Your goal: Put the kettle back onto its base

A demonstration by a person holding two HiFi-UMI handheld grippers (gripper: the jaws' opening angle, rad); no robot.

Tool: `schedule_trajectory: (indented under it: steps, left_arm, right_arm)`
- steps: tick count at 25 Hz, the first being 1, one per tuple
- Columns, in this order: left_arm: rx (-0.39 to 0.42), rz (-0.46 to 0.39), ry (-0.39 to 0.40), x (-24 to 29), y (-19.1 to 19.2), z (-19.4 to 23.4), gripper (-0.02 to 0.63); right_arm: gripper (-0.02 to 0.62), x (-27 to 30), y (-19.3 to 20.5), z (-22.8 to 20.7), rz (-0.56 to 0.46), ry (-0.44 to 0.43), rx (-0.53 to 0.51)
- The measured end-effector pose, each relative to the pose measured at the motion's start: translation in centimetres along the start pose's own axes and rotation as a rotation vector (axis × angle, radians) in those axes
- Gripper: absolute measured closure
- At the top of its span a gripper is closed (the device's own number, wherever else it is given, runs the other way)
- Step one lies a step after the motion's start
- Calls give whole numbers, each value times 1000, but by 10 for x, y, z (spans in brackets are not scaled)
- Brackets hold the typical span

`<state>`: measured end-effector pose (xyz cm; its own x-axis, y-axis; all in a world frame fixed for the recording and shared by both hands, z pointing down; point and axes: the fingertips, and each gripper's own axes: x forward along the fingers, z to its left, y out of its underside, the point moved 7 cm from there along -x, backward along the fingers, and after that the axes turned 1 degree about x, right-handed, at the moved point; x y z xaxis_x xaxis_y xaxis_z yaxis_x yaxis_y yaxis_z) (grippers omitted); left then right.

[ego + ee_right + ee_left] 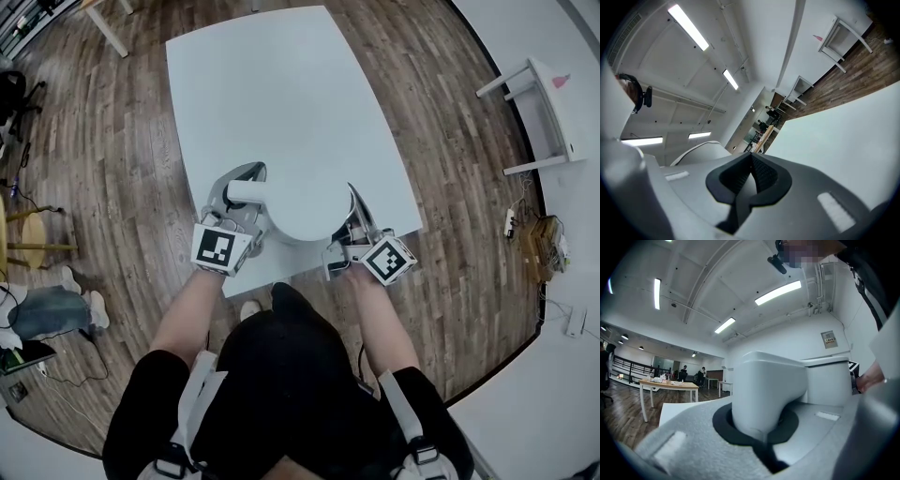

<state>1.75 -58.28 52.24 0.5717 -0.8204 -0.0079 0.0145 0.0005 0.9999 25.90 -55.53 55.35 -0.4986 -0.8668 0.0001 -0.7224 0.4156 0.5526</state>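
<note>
White kettle (305, 211) is at the near edge of the white table (281, 94); whether it rests on anything cannot be told. The left gripper (239, 202) has its jaws clamped on the kettle's handle (764, 394). The right gripper (359, 217), just beside the kettle's other side, has its jaws pressed together on nothing. Black-and-white square markers cover the left cube (223, 248) and the right cube (389, 260).

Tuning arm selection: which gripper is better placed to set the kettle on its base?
Left. The left gripper is shut on the kettle handle, so it already carries the kettle. The right gripper is shut on nothing, beside it. The base can't be made out here.
</note>
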Motion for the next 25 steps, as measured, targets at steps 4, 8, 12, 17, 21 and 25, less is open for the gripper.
schedule_trajectory:
  steps: [4,8,12,17,21,25]
  left_arm:
    - [-3,15,-8,-1,8,-1,604]
    - [-7,23,-8,-1,12,-2,604]
    - [-12,19,-18,-3,19,0,604]
    - [-9,0,-20,-6,17,1,604]
    - [-9,11,-25,-10,17,-1,604]
    - [-3,4,-28,-15,26,-3,604]
  right_arm:
    - [595,1,3,-6,15,-2,9]
    - [595,1,6,-11,30,5,20]
    - [595,4,7,-12,45,-19,23]
    - [595,4,11,-14,61,-37,25]
    - [595,2,12,-12,61,-53,30]
    - [595,1,15,-14,60,-56,33]
